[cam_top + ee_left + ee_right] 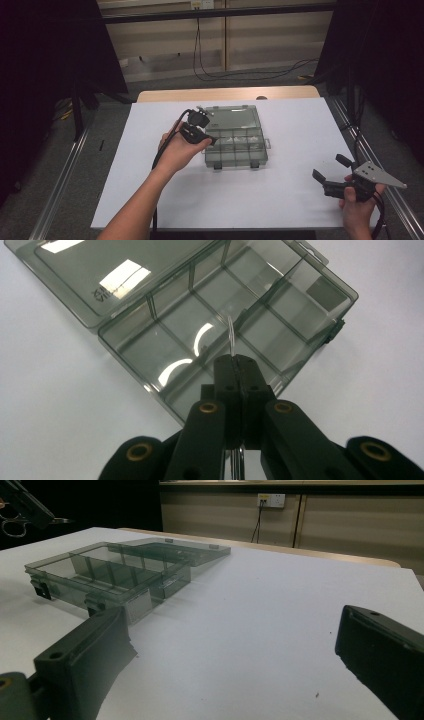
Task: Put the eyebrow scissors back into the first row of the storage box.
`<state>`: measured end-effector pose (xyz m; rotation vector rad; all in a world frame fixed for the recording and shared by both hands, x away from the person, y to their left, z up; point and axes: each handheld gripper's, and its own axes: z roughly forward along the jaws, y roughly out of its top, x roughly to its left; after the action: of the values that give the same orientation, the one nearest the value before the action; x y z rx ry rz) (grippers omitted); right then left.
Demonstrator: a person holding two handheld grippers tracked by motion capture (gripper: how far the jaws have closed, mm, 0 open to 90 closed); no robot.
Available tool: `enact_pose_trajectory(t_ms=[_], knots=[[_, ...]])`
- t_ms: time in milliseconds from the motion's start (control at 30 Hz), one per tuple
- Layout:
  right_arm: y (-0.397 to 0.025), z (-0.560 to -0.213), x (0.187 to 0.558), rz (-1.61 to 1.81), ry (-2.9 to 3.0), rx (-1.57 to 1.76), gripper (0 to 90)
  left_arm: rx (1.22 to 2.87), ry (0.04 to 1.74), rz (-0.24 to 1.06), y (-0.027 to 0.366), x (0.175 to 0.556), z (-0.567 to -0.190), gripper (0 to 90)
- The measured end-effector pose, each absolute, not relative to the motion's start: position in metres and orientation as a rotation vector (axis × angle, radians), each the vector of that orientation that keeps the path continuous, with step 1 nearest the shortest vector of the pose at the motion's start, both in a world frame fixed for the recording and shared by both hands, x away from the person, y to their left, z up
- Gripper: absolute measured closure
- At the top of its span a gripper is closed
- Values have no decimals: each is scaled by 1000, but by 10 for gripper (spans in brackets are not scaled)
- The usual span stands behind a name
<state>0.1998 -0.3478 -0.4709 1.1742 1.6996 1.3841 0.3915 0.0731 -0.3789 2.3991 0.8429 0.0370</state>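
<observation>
Raised lettering on the open lid [90, 277] of the clear box [225, 325] is too small and skewed to read; no other text.

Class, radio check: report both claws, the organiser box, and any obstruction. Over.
Left claw shut on thin clear strip, above open organiser box. Right claw open, off to the side. Compartments look empty; nothing in the way.

Smoky grey box [235, 136]; white table [280, 190]; black grippers.
</observation>
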Motion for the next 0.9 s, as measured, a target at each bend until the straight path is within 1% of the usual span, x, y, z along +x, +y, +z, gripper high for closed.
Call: enact_pose_trajectory(t_ms=[100, 467, 700, 900], knots=[[-347, -471, 200, 1389, 1694, 1183, 6, 2414, 828, 30, 69, 396, -381, 897], [-349, -471, 200, 1387, 1696, 1172, 6, 2428, 777, 65, 58, 414, -390, 896], [-349, -471, 200, 1394, 1697, 1178, 7, 2479, 752, 57, 43, 425, -399, 896], [-349, -471, 200, 1395, 1693, 1181, 7, 2473, 700, 64, 30, 432, -406, 895]])
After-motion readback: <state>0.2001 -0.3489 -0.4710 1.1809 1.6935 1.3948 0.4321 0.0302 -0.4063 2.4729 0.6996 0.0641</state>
